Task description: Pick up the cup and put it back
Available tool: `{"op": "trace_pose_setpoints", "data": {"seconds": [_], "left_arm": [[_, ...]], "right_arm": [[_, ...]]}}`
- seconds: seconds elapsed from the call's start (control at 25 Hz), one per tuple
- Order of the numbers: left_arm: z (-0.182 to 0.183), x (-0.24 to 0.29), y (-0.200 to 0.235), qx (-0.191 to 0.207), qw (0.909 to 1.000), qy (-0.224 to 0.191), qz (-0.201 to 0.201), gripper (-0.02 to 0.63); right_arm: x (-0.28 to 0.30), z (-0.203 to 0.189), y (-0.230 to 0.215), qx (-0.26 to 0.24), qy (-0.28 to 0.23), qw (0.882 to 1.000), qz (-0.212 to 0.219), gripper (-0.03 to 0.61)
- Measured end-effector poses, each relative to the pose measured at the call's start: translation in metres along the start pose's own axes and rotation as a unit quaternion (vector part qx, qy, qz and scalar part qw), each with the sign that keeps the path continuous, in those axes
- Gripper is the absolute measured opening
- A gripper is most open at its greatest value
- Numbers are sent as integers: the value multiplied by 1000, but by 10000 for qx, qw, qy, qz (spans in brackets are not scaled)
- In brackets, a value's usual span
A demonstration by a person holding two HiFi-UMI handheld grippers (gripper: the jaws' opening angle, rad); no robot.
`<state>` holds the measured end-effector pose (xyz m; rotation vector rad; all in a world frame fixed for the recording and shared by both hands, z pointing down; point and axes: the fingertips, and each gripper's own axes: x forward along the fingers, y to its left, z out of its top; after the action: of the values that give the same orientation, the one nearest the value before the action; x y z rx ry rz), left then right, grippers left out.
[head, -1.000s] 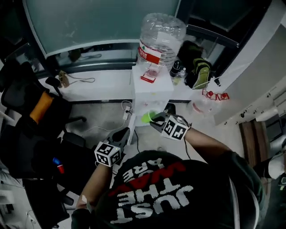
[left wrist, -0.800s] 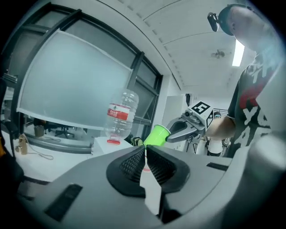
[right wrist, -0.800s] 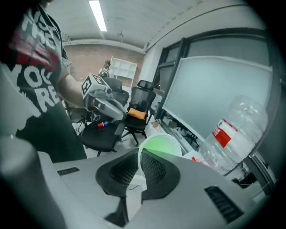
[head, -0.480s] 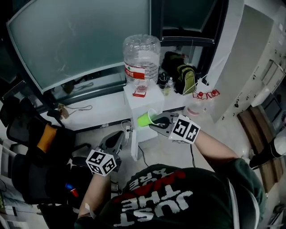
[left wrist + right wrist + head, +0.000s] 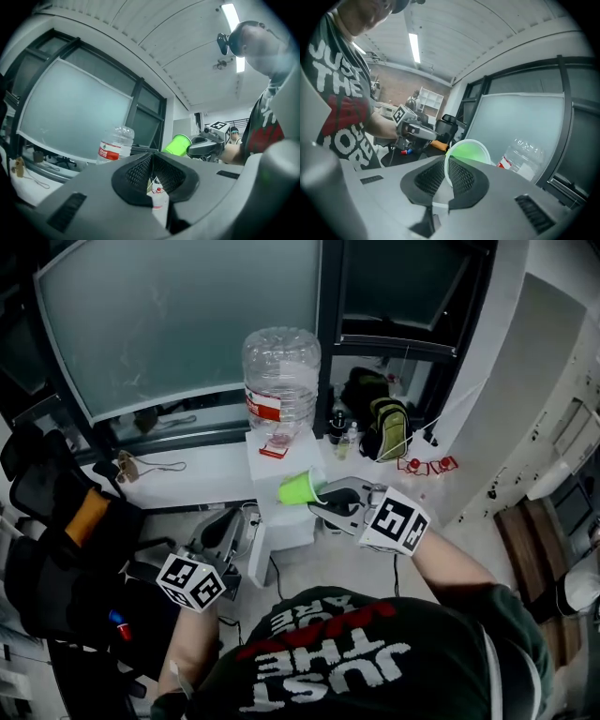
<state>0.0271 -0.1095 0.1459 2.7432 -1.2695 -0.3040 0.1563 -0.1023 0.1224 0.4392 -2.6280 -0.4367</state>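
Gripping the green cup by its rim, the right gripper holds it in the air, tipped on its side with the mouth toward the gripper. In the head view the cup shows over the right corner of the white dispenser, below the large water bottle. The left gripper hangs lower left, clenched on nothing.
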Motion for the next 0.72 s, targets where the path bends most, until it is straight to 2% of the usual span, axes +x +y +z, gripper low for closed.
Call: {"op": "trace_pose_setpoints", "data": {"seconds": [0.28, 0.52, 0.72], "left_arm": [[-18, 31, -39, 111, 9998, 167, -6, 20], [-15, 25, -37, 64, 9996, 246, 137, 20], [-11, 20, -36, 138, 9997, 201, 51, 20]], "right_arm": [[-32, -16, -17, 109, -260, 9996, 89, 46], [-35, -20, -16, 323, -418, 9986, 69, 46], [-33, -15, -10, 291, -412, 9987, 45, 46]]}}
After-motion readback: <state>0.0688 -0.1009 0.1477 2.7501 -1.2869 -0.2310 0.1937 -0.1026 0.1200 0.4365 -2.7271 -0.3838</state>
